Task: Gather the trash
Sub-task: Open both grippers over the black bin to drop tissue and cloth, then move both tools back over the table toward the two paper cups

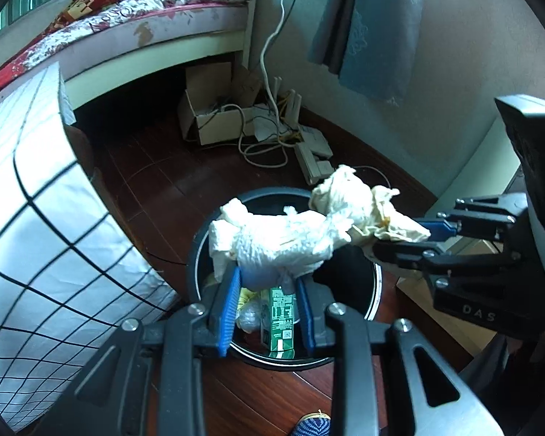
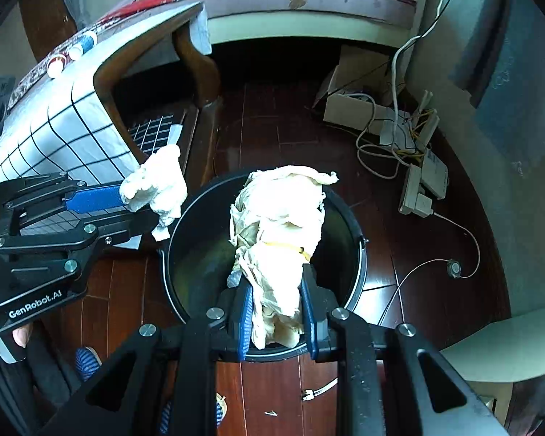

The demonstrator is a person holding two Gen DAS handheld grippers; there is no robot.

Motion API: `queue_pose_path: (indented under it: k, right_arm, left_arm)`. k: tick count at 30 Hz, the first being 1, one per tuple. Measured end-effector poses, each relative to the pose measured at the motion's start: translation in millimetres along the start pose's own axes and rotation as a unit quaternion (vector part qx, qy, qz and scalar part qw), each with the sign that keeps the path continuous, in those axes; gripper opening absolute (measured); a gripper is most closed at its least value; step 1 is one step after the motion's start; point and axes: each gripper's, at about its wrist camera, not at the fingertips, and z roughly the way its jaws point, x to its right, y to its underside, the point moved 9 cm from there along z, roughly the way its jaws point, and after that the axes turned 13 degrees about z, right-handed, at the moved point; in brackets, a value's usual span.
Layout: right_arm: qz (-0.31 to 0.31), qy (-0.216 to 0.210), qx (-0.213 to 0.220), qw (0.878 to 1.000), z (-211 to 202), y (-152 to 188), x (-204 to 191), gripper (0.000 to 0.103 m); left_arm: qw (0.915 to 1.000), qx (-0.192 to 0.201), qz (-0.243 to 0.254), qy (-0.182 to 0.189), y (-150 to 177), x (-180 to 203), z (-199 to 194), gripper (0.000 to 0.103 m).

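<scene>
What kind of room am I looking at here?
Most likely a bedroom in a home: a bed with patterned bedding, a curtain on the wall, and a trash bin on the dark wood floor.

— Where's the trash?
— A crumpled white tissue wad and a yellowish stained wad hang above the round black bin.
— Inside it?
— A green carton, upright.

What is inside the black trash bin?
In the black trash bin, a green carton and clear plastic. The held white tissue wad hides the rest.
</scene>
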Motion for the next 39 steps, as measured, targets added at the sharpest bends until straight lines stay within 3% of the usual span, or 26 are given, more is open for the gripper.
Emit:
queue_pose_path:
  k: [3, 5, 6, 7, 8, 9, 11, 12, 18, 28, 39]
  right_arm:
    - [-0.003, -0.004, -0.004, 1.0, 5, 0, 0, 0.024]
    - [-0.009, -0.011, -0.012, 1.0, 11, 1, -2, 0.026]
    - [-0.016, -0.003, -0.018, 1.0, 17, 2, 0, 0.035]
    - [-0.018, 0.019, -0.021, 0.999, 22, 2, 5, 0.065]
    - [-0.015, 0.048, -0.022, 0.998, 26, 3, 14, 0.08]
    - [-0.008, 0.056, -0.022, 0.998, 26, 3, 21, 0.089]
    - [0.006, 0.062, -0.028, 0.998, 26, 4, 27, 0.09]
    - [0.011, 0.066, -0.028, 0.997, 26, 4, 29, 0.101]
    - [0.038, 0.053, -0.027, 0.998, 21, 0, 27, 0.102]
    - [0.027, 0.052, -0.008, 0.998, 13, -4, 15, 0.102]
    - [0.029, 0.035, 0.053, 0.998, -26, -24, -7, 0.102]
  left_arm:
    - [0.9999, 0.006, -0.006, 0.007, 0, 0, 3, 0.033]
    - [0.9997, 0.015, -0.011, 0.016, 0, 1, 4, 0.045]
    - [0.9997, 0.013, -0.011, 0.016, 1, 2, 7, 0.056]
    - [0.9998, 0.011, -0.014, 0.006, 4, -1, 8, 0.082]
    - [0.9996, 0.016, -0.022, -0.005, 6, -5, 6, 0.096]
    - [0.9991, 0.02, -0.032, -0.021, 10, -13, 4, 0.098]
    - [0.9977, 0.01, -0.046, -0.048, 20, -24, 3, 0.098]
    - [0.9967, 0.002, -0.054, -0.061, 26, -30, 3, 0.099]
    - [0.9933, -0.003, -0.06, -0.099, 34, -37, 1, 0.102]
    - [0.9926, 0.007, -0.057, -0.107, 32, -41, -10, 0.102]
    - [0.9891, 0.045, -0.059, -0.128, 16, -49, -46, 0.102]
